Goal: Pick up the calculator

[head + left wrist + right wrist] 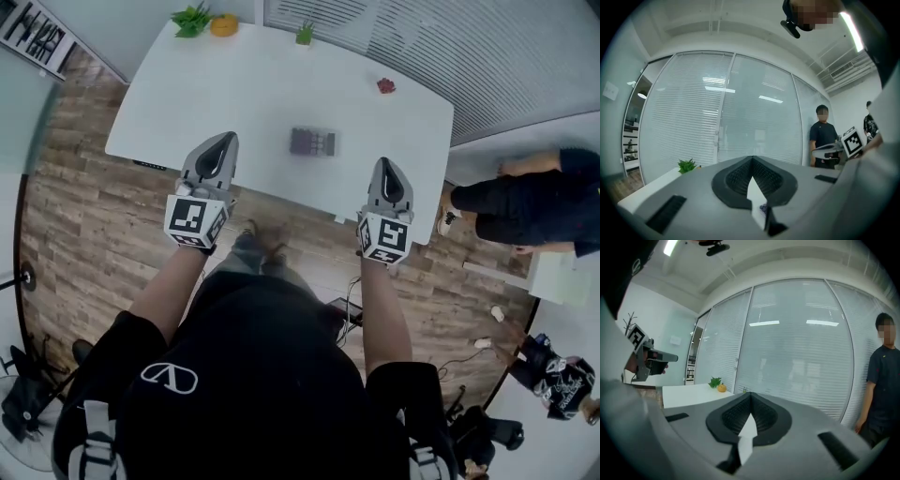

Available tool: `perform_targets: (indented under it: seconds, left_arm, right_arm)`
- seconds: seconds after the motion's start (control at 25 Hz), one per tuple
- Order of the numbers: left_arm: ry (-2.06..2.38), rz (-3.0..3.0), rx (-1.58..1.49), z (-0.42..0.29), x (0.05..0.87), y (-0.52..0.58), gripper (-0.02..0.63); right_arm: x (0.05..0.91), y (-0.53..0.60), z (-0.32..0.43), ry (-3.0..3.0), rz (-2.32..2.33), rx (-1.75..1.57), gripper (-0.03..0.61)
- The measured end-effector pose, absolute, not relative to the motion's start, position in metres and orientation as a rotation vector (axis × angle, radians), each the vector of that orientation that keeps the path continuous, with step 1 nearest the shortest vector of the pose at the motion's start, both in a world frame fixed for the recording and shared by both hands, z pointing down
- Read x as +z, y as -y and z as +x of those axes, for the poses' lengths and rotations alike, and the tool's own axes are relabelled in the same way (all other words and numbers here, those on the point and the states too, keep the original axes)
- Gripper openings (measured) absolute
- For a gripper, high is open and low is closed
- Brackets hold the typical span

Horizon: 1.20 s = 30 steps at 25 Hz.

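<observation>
Left gripper (223,142) and right gripper (387,169) sit over the white table's (234,84) near edge, each with jaws together and empty.
The calculator (312,142) lies between them, slightly farther in, with bare surface all round it.

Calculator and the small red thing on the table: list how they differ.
The calculator is dark grey and rectangular; the small red thing is bright and irregular. The calculator is clearly larger than the small red thing. The calculator lies near the middle of the white table; the small red thing sits farther back, to the right. Both rest on it.
</observation>
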<state>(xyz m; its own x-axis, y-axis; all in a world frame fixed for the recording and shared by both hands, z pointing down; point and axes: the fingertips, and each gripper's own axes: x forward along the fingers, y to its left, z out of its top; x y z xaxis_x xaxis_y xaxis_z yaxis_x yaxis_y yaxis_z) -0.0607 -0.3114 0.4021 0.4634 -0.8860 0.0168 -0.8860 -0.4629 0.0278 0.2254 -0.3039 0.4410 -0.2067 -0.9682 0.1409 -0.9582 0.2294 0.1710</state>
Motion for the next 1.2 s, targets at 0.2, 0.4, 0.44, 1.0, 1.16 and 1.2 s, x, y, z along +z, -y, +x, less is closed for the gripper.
perform_targets:
  seconds: [0.2,0.4,0.44,1.0,1.16,1.2]
  left_arm:
    - [1.585,2.643,0.006,-0.071,0.413,0.331,0.005]
    - [1.567,2.614,0.059,-0.073,0.423,0.337,0.005]
    - [1.566,2.603,0.073,-0.074,0.425,0.338,0.005]
    - [1.588,2.566,0.122,-0.088,0.442,0.330,0.005]
    - [1.589,2.562,0.129,-0.089,0.446,0.328,0.005]
    - [1.588,2.561,0.132,-0.089,0.447,0.328,0.005]
  right_arm:
    - [0.514,0.347,0.205,2.305,1.618,0.175,0.008]
    - [0.626,0.378,0.191,2.287,1.300,0.610,0.075]
    - [0.641,0.384,0.190,2.277,1.259,0.678,0.119]
    - [0.734,0.413,0.173,2.102,0.940,1.168,0.247]
    - [0.740,0.417,0.174,2.094,0.935,1.197,0.210]
    - [0.740,0.417,0.176,2.099,0.937,1.210,0.199]
